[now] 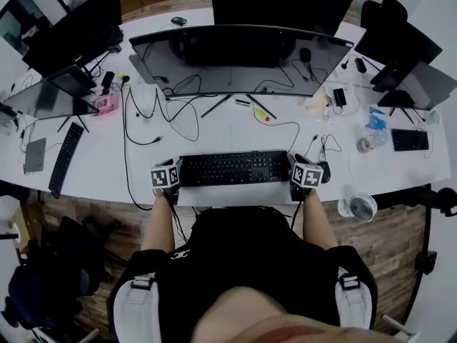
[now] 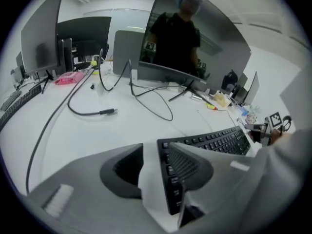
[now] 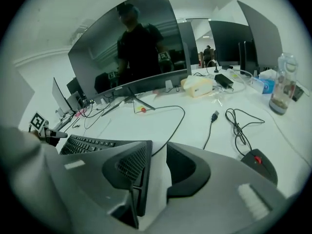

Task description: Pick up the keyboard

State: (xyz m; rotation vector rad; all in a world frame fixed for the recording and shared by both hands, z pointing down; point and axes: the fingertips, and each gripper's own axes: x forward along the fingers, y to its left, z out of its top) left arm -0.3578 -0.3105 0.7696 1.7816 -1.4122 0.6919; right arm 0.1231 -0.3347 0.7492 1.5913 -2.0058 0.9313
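Near the white worktop's (image 1: 221, 134) front edge lies a flat black keyboard (image 1: 225, 168). Left gripper (image 2: 158, 169) and right gripper (image 3: 157, 172) straddle its ends, jaws apart, gripping nothing.

- Left hand-held gripper (image 1: 176, 167): carried at the end of the bare left forearm (image 1: 160, 224), which reaches forward from the torso. It is angled forward and down, with its marker cube (image 1: 164, 177) facing up. The jaws stand apart with a clear gap between the pads.
- Right hand-held gripper (image 1: 295, 166): at the end of the bare right forearm (image 1: 318, 224), in a mirrored pose, tilted forward and down. Its marker cube (image 1: 308, 175) is on top. The jaws stand apart.
- Both: about level with each other and well apart, forearms roughly parallel.
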